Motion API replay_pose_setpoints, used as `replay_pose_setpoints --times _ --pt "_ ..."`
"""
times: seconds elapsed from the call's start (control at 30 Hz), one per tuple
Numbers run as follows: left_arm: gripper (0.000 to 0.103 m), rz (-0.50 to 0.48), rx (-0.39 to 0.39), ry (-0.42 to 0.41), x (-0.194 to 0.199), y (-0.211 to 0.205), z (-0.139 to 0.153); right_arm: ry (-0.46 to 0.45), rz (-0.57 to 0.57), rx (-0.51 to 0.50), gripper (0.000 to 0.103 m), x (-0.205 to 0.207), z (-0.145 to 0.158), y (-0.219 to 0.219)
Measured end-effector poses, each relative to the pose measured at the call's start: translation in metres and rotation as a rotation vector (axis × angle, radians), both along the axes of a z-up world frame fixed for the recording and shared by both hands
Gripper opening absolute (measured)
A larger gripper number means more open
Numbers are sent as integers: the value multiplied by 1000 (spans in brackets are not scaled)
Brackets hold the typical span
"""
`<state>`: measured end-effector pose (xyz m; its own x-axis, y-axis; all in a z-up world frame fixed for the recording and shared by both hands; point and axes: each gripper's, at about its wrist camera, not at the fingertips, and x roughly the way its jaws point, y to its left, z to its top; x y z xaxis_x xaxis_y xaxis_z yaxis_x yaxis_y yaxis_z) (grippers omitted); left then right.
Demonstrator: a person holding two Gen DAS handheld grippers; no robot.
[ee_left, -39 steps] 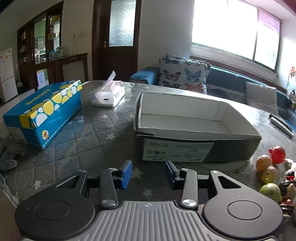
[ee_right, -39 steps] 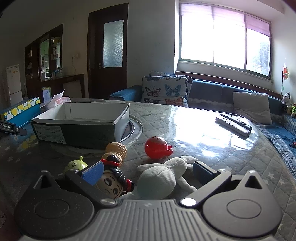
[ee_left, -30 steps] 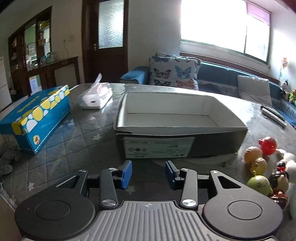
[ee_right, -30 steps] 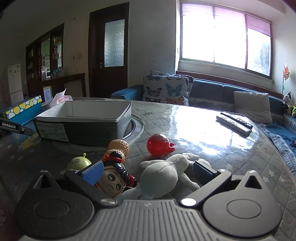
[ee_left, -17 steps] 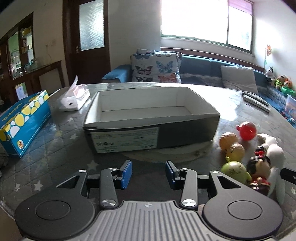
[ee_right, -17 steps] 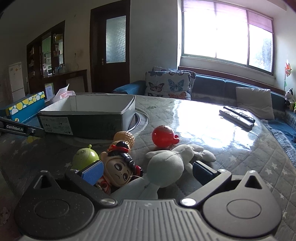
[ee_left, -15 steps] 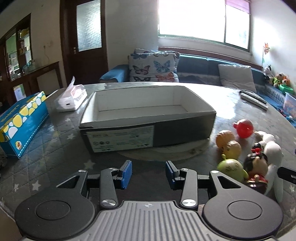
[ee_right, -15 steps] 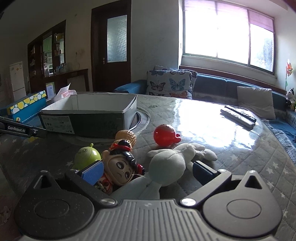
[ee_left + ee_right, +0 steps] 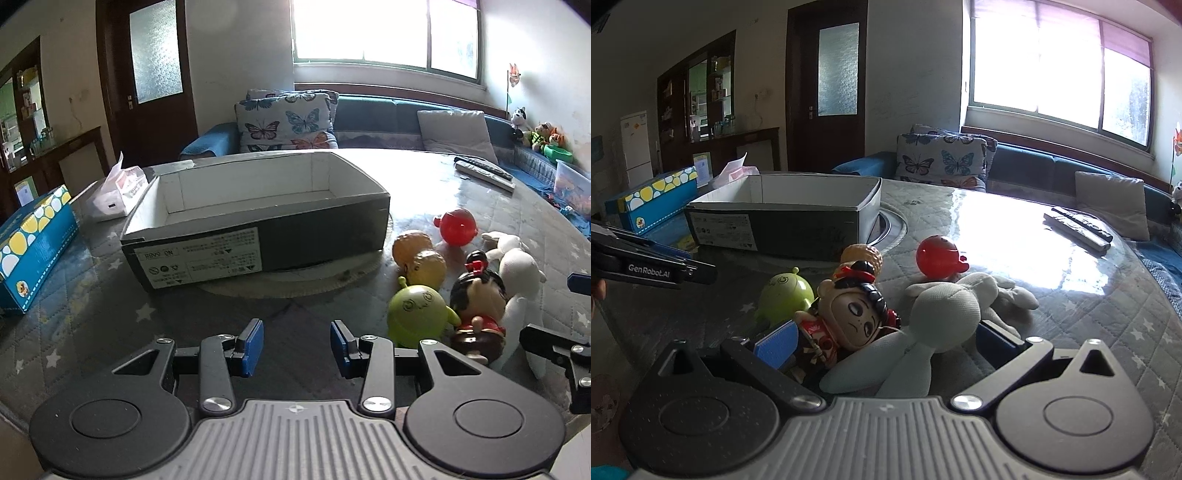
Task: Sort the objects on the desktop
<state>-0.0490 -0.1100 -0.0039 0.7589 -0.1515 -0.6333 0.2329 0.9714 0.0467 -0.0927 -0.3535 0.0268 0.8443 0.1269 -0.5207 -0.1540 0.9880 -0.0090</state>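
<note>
The left gripper (image 9: 297,345) is hovering low over the quilted table (image 9: 92,295), its blue-padded fingers (image 9: 251,347) spread apart with nothing between them, pointing at the long side of the open cardboard box (image 9: 258,210). That box is sitting near the middle of the table on a round white mat (image 9: 295,284), its white inside showing bare, the printed label facing the left gripper.

The right gripper (image 9: 886,343) is spread wide around two toys at once: the black-haired doll figurine (image 9: 849,317) is lying against its left pad, and the white plush toy (image 9: 942,314) is lying between the fingers, its head close to the right pad. Whether the pads are actually pressing on them I cannot tell.

Just beyond these, toward the box, the green alien toy (image 9: 785,291) is standing beside the doll, an orange-tan figurine (image 9: 860,254) is sitting behind it, and a red round toy (image 9: 940,256) is resting a little apart to the right.

Toward the left edge a blue tissue box with yellow and white dots (image 9: 33,236) is lying, with a soft tissue pack (image 9: 118,188) behind it. Two remote controls (image 9: 1078,225) are lying near the far right edge.
</note>
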Motion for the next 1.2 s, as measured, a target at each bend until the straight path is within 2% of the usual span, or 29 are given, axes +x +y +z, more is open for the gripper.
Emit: replay_pose_setpoints --times 0.3,0.7,1.2 --pt "43 -13 16 18 -6 -9 -3 16 3 13 103 -4 -1 3" --pt "42 -67 -4 73 -14 -18 -9 36 27 1 103 -9 -3 10" --pt "42 -92 1 83 -20 -27 -13 50 30 -12 103 -15 -5 14"
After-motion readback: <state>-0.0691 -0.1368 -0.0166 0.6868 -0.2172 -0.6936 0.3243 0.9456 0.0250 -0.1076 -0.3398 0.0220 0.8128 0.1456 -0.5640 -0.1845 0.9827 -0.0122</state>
